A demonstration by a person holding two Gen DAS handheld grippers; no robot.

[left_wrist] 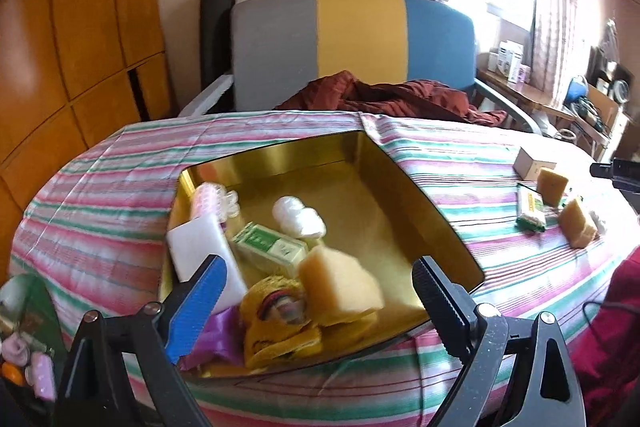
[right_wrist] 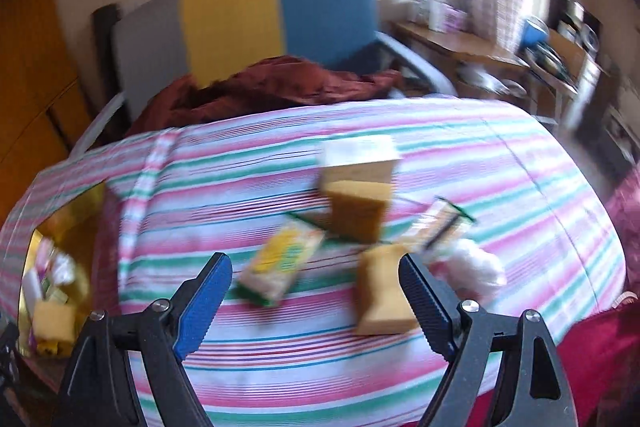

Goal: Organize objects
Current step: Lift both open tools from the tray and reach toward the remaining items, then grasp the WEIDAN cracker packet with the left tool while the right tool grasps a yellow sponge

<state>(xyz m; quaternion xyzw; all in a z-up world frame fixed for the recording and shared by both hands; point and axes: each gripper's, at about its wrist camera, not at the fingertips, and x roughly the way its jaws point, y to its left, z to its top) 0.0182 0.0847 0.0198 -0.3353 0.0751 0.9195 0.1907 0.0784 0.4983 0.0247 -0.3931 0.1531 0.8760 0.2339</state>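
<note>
A gold tin box (left_wrist: 400, 183) lies on the striped tablecloth. In it are a yellow sponge (left_wrist: 340, 283), a green packet (left_wrist: 272, 247), a white block (left_wrist: 200, 247), white wrapped balls (left_wrist: 298, 217) and a yellow pouch (left_wrist: 276, 327). My left gripper (left_wrist: 316, 291) is open above the box's near end; the sponge lies between its fingers, blurred. My right gripper (right_wrist: 314, 293) is open over the cloth. A sponge (right_wrist: 382, 291) stands beside its right finger. A yellow-green packet (right_wrist: 280, 263), a second sponge (right_wrist: 358, 211), a white box (right_wrist: 360, 157) and a white bundle (right_wrist: 476, 267) lie ahead.
A grey, yellow and blue chair (left_wrist: 352, 47) with a dark red cloth (left_wrist: 392, 95) stands behind the table. A wooden wardrobe (left_wrist: 72, 27) is at the left. A cluttered side desk (left_wrist: 532, 95) is at the right. The box also shows at the left of the right wrist view (right_wrist: 68, 219).
</note>
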